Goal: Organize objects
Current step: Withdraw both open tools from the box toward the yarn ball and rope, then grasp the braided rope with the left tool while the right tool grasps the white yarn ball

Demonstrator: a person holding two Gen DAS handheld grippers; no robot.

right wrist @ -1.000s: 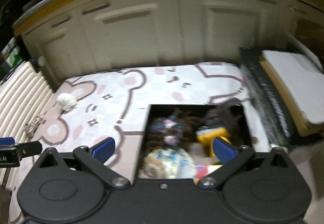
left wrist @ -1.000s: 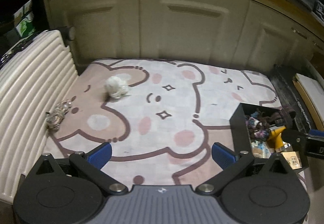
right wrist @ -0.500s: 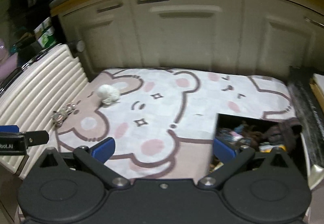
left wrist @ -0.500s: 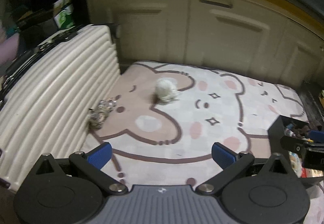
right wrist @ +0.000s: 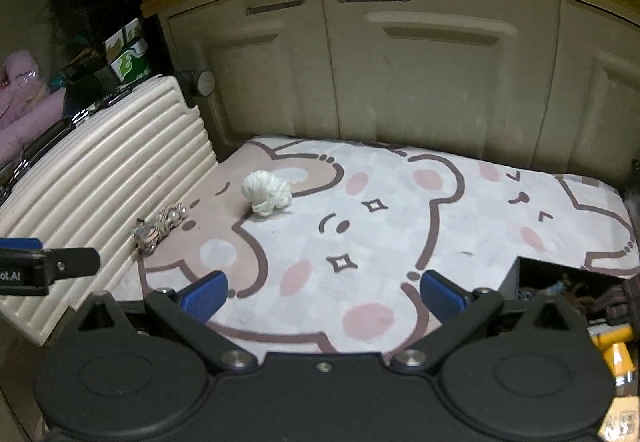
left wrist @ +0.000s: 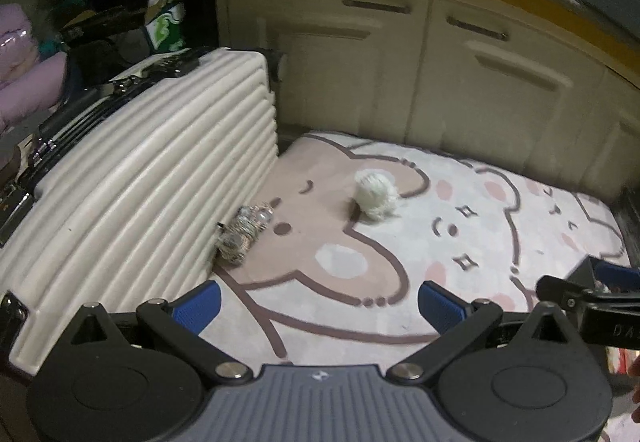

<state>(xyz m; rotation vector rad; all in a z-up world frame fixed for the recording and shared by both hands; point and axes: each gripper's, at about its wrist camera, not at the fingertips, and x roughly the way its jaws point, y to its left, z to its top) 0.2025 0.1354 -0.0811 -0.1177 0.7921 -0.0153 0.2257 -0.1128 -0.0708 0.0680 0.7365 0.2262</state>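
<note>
Both views have swung left since the earlier frame — the black box (right wrist: 568,282) now sits at the right edge. Left tongs (left wrist: 318,302) and right tongs (right wrist: 324,292) hang released, holding nothing. Ahead-left on the bear mat (left wrist: 460,250) lies the beaded bundle (left wrist: 244,228) against the ribbed suitcase (left wrist: 132,202), nearer the left tongs, its long axis running away from them; the white yarn ball (left wrist: 376,194) sits farther on.
</note>
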